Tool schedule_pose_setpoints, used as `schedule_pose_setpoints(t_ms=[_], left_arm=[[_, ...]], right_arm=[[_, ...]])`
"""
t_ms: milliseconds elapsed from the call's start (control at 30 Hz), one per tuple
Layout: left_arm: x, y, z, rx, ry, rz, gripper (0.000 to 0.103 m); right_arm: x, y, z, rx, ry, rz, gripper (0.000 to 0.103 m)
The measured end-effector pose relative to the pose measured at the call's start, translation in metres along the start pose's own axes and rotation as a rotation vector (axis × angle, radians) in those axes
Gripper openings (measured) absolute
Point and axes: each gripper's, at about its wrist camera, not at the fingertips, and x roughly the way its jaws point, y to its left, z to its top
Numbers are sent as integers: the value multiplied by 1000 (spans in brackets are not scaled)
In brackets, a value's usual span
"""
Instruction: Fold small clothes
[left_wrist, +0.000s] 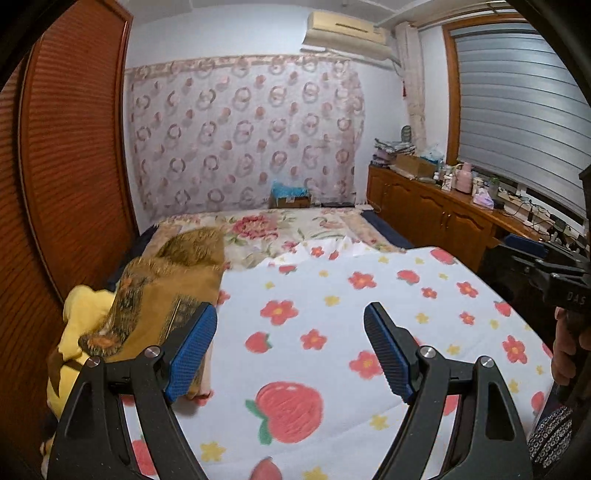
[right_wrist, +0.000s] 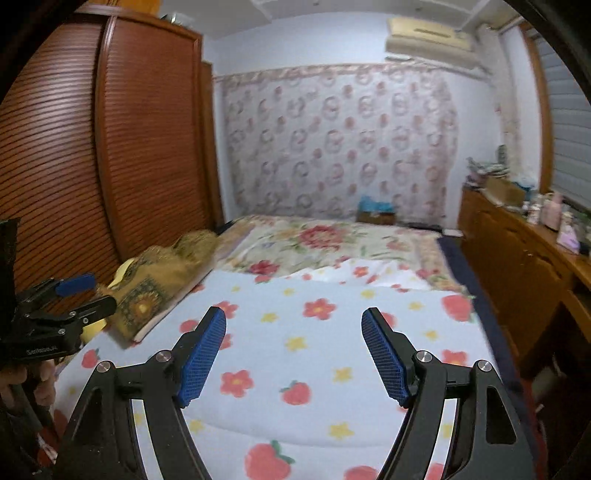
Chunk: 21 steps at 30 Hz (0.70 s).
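A brown patterned garment (left_wrist: 162, 295) lies crumpled at the left edge of the bed, on a yellow cloth (left_wrist: 79, 332); it also shows in the right wrist view (right_wrist: 159, 284). My left gripper (left_wrist: 290, 317) is open and empty, held above the white blanket with flowers and strawberries (left_wrist: 332, 332), just right of the garment. My right gripper (right_wrist: 293, 321) is open and empty above the same blanket (right_wrist: 314, 354). The right gripper shows at the right edge of the left wrist view (left_wrist: 546, 266). The left gripper shows at the left edge of the right wrist view (right_wrist: 55, 310).
A wooden wardrobe (left_wrist: 74, 166) stands along the left of the bed. A wooden cabinet (left_wrist: 436, 210) with clutter runs along the right under a window. A floral quilt (left_wrist: 288, 229) covers the far bed. A cardboard box (left_wrist: 290, 199) sits at the far end.
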Motion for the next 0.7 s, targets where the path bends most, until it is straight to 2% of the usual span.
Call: schedule_pose_setpoints(t_ms=[133, 267, 700], left_arm=[[-9, -12, 12, 17, -22, 14, 82], [-17, -18, 21, 11, -35, -9, 82], [-22, -25, 28, 13, -47, -14, 82]], right_arm=[[-13, 5, -2, 23, -42, -30, 78], [-22, 11, -14, 41, -74, -53, 78], [-13, 24, -38, 62, -116, -85, 78]])
